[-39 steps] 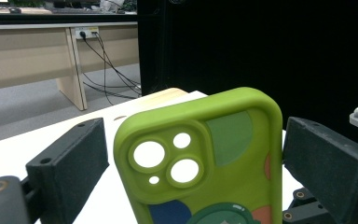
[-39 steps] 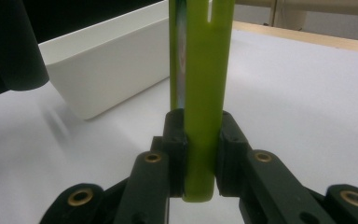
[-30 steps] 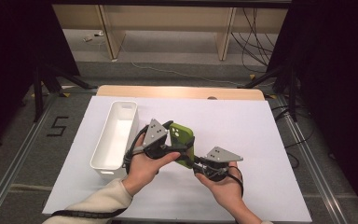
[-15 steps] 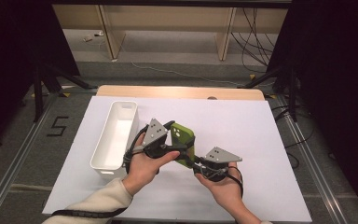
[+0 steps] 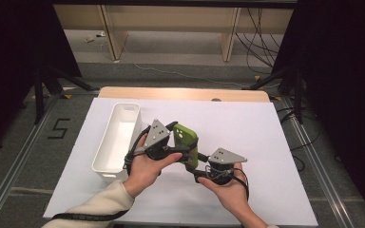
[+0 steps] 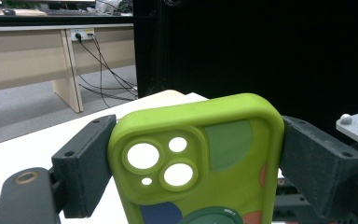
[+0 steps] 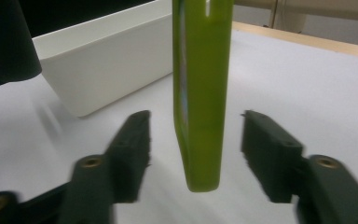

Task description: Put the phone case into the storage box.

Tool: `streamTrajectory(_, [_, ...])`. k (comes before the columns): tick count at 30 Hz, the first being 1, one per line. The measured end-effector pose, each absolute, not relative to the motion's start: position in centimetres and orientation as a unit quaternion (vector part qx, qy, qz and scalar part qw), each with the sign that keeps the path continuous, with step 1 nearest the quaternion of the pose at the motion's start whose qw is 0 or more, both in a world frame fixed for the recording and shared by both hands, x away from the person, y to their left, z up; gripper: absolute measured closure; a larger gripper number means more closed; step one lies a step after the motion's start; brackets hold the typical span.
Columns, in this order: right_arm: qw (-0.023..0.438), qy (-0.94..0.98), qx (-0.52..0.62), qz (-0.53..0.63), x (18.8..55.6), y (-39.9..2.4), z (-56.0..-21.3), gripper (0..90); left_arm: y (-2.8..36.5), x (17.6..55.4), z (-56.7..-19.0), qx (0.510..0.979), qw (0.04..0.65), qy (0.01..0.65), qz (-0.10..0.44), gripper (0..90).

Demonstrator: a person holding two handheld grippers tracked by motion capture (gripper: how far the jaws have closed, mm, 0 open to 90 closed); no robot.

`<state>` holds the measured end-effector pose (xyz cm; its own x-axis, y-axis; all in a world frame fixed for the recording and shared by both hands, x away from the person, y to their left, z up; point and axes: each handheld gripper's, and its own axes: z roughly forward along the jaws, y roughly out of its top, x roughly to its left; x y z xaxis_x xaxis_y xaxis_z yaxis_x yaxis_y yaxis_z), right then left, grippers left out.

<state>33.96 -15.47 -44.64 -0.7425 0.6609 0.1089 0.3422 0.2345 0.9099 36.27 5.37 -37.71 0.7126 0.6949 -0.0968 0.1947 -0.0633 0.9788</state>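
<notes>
A laboratory recording bay: a white-covered table (image 5: pixel 266 142) stands between black curtains (image 5: pixel 342 71) that wall off both sides. Beyond the left gripper (image 6: pixel 196 186), pale wooden benches (image 6: pixel 23 60) carry a wall socket (image 6: pixel 81 33) with loose cables (image 6: pixel 102 70) trailing to the grey floor. Metal rails (image 5: pixel 9 175) and a taped numeral 5 (image 5: pixel 59 128) flank the table.

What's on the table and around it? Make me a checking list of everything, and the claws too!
Surface: white sheet on a wooden table.
Job's things: green phone case, held upright off the sheet; white bin at the left, looks empty.
Clutter: nothing seen.
Grippers: left gripper clamps the case's two side edges; right gripper is open, one jaw either side of the case's edge, not touching.
Cables: wires on the floor behind.
Surroundings: dark curtains, wooden bench legs.
</notes>
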Motion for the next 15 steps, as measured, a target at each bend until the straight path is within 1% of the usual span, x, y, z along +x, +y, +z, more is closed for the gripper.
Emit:
streamTrajectory(3, [0.139, 0.770, 0.323, 0.532, 34.1, -15.6, -44.6, 21.9, 5.6, 36.3, -37.6, 0.698, 0.606, 0.319, 0.210, 15.1])
streamTrajectory(5, [0.137, 0.774, 0.314, 0.533, 34.1, -15.8, -44.7, 16.7, 5.8, 36.4, -37.5, 0.697, 0.606, 0.319, 0.213, 15.1])
streamTrajectory(10, [0.138, 0.770, 0.310, 0.540, 34.2, -17.0, -44.5, 15.9, 6.3, 36.6, -37.4, 0.694, 0.606, 0.324, 0.217, 15.1])
streamTrajectory(15, [0.155, 0.766, 0.306, 0.543, 34.1, -18.2, -44.1, 15.9, 6.8, 36.7, -37.1, 0.688, 0.609, 0.326, 0.222, 15.2])
